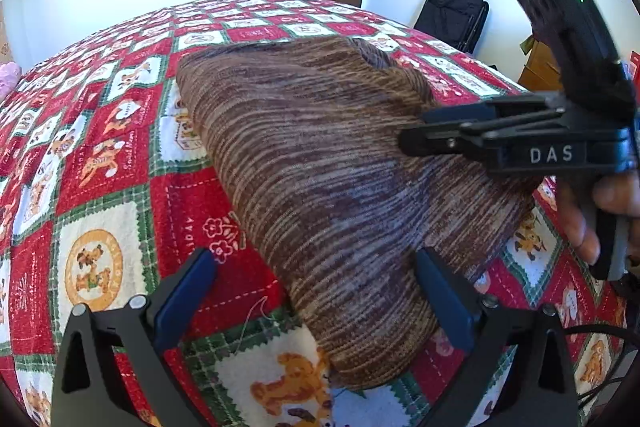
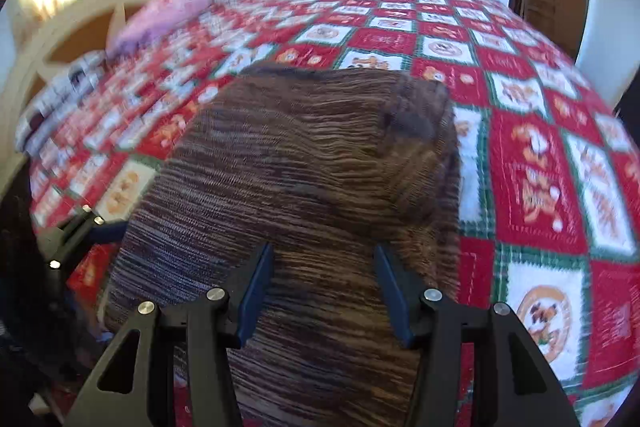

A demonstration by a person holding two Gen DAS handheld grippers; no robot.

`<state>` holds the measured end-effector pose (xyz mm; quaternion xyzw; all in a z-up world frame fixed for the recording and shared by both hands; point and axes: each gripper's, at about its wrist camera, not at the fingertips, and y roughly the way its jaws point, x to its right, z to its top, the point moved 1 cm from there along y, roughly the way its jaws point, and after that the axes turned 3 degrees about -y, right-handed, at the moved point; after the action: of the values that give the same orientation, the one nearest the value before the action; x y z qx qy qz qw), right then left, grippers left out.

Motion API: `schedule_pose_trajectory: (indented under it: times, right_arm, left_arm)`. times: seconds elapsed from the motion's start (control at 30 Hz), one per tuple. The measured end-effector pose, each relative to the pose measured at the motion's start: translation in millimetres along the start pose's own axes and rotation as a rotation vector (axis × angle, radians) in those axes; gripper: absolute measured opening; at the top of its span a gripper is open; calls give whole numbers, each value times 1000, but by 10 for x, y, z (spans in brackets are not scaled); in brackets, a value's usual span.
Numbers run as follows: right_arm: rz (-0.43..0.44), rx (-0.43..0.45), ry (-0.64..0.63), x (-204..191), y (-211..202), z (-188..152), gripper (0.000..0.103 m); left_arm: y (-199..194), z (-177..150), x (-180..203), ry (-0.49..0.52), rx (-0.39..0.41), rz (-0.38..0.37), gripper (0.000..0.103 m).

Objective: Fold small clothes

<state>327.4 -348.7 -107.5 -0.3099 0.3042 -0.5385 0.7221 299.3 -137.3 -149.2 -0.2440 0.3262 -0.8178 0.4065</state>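
A red, white and green patchwork quilt with bear prints [image 1: 100,155] fills both views, and across the frame's centre lies the brown striped knit garment [image 1: 320,163], folded into a long thick band. Judging by that shape, we're mid-fold, with a final halving likely next: pinch the near end and carry it over to the far one. The left gripper [image 1: 316,287] hangs released at lower centre, jaws straddling the band's near edge. The right gripper [image 2: 324,287] hovers spread over the cloth, gripping nothing. Its view is smeared with blur; the band's near end is cut off below, and hidden layers underneath stay unreadable.
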Motion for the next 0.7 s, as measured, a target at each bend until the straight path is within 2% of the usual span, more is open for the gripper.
schedule_pose_trajectory:
  times: [0.1,0.27,0.4,0.53,0.63,0.7]
  right_arm:
    - [15,7,32,130,-86,-11,54]
    - [43,10,-3,162,-182,-94,54]
    - [77,29,-1,204,-246,-125,54]
    - [88,89,65,387,-403,-63,54]
    - [106,112,126,559,-420,20,60]
    - [125,112,169,667,-359,91,65]
  left_arm:
    - [-11,-1,5,0,1,0,103]
    - [-113,-20,-24,-28,16,20,102]
    - [-345,31,-130,-88,75,4,102]
    - [-468,162,-297,-148,133,1,103]
    - [-314,224,-371,-166,110,28,103]
    - [-201,238,-417,-195,87,19,103]
